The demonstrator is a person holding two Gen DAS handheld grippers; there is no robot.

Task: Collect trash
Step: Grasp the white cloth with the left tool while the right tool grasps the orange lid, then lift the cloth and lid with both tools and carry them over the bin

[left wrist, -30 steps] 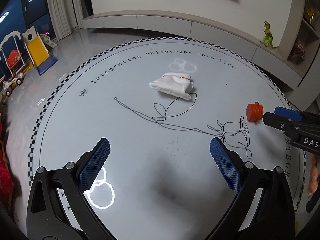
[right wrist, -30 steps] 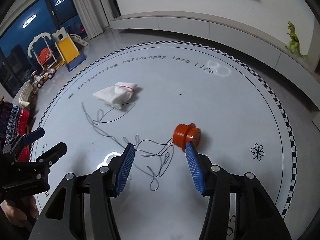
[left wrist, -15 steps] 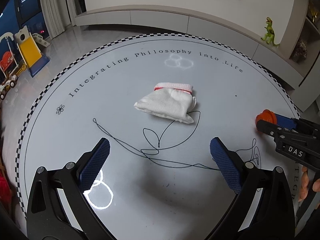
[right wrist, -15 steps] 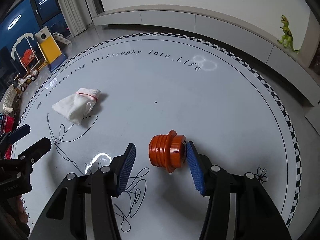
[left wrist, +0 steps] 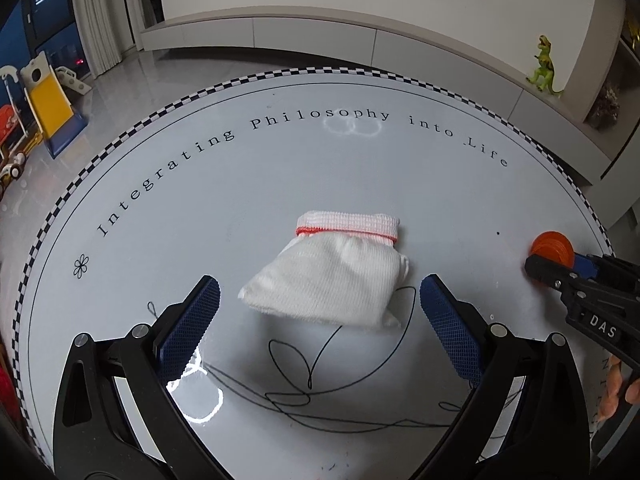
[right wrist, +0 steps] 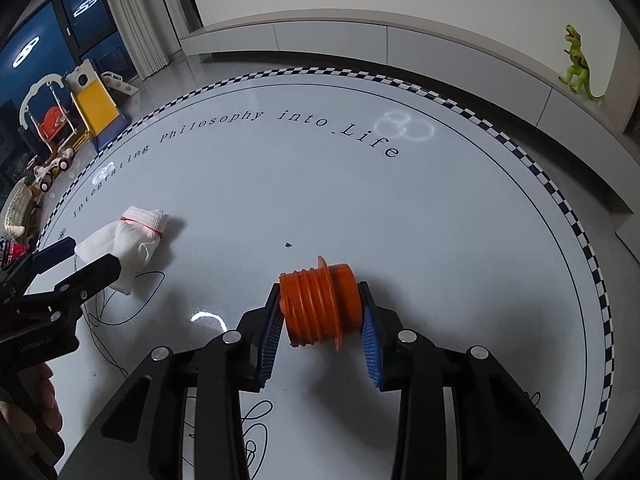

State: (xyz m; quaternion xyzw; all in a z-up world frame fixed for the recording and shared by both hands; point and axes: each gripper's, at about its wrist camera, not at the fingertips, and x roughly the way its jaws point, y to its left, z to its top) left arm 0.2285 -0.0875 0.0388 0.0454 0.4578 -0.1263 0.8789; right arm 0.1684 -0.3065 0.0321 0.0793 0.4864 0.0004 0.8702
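Orange ribbed plug sits clamped in the right gripper, whose jaws have just been closing; lift it straight. At twelve o'clock of the wide-open left gripper lies the white glove: straddle, then pinch.

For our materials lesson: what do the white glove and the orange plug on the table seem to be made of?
Glove: knitted cotton-like fabric, matte; fine ribbed weave, red-stitched cuff, soft folds.
Plug: probably moulded plastic, smooth with slight sheen; crisp ridges and a thin flange.

Bare mat beyond white glove (nothing blocks passage)
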